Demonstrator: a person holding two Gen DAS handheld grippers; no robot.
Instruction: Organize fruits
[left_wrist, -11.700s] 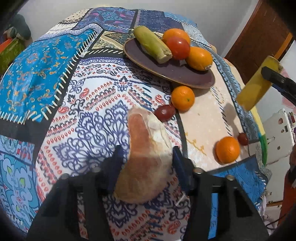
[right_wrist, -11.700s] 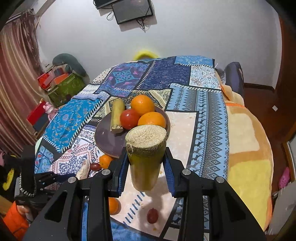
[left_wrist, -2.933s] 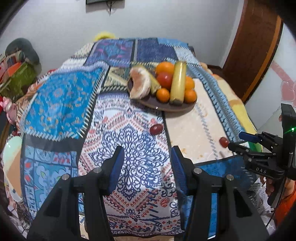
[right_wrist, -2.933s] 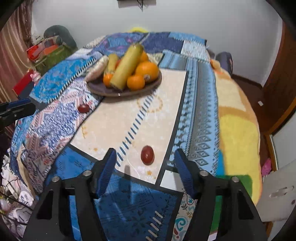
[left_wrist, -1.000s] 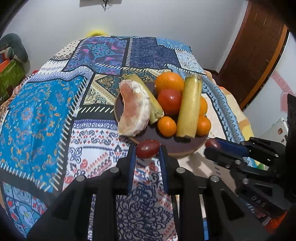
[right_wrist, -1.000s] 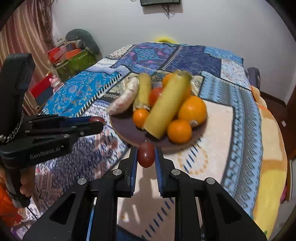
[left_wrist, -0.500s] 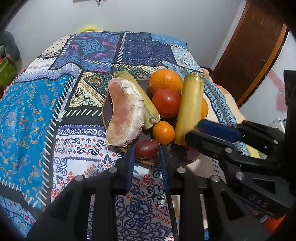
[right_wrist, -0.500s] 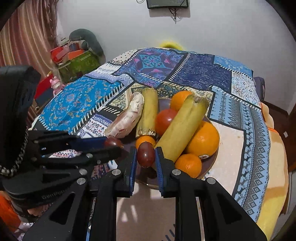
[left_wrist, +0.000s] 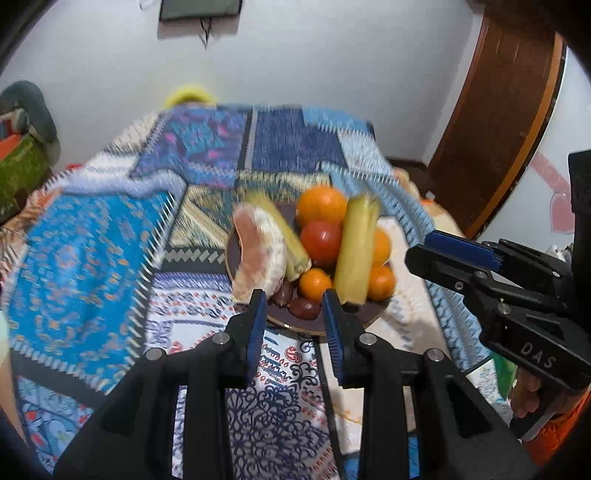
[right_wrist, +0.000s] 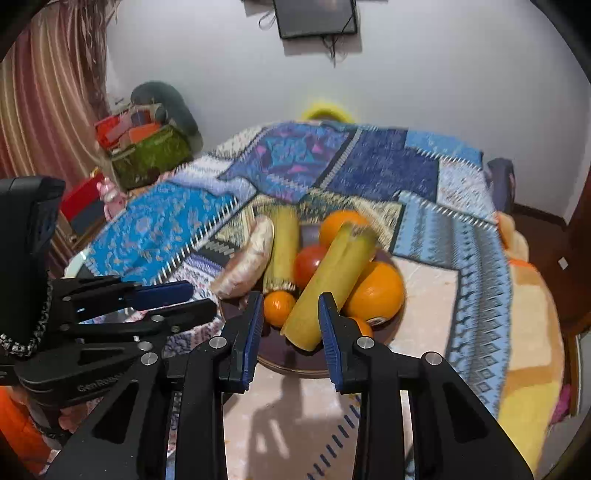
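The left gripper (left_wrist: 294, 308) stands with jaws parted and nothing between them; they have just been opening. The right gripper (right_wrist: 291, 314) is likewise spread and empty, its jaws just opened too.

Just past the left tips, at 12 o'clock, two dark dates (left_wrist: 297, 302) lie on the near rim of the plate (left_wrist: 295, 326), beside the pomelo wedge (left_wrist: 258, 254) at 11 o'clock and the small orange (left_wrist: 314, 284). The cane pieces (right_wrist: 328, 284), tomato (left_wrist: 320, 240) and larger oranges (right_wrist: 375, 288) fill the rest of the plate.

This looks like the release step, with every fruit seemingly plated. Next calls for backing both tools clear without nudging the pile.

A second ago each gripper pinched a date short of the plate; now both dates rest on it.
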